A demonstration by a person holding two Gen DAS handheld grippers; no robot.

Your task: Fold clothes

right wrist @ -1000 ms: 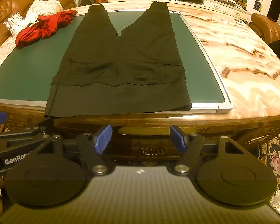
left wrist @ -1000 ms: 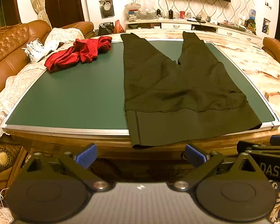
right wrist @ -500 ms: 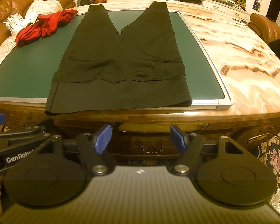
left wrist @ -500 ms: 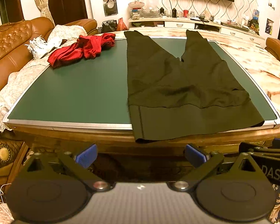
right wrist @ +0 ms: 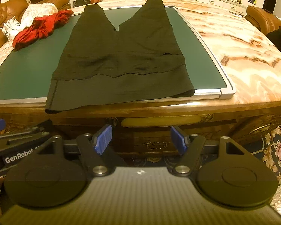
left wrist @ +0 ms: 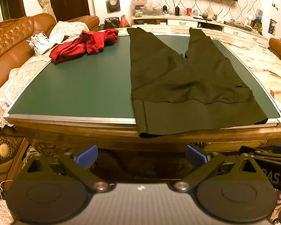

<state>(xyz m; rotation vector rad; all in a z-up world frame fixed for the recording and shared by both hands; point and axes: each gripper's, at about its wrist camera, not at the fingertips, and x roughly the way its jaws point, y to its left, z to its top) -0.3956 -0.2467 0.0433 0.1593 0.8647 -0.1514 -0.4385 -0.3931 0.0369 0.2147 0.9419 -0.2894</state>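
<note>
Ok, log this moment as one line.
black trousers flat on green mat, waistband over edge | left gripper open | right gripper open | red garment unfolded

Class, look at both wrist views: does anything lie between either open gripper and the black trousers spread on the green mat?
Nothing visible does. The left gripper and right gripper hang open before the table edge, facing the black trousers; the red garment lies apart, far left.

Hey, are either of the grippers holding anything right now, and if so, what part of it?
Nothing is held. The left gripper and right gripper are both open and empty, short of the black pants lying flat on the green mat.
</note>
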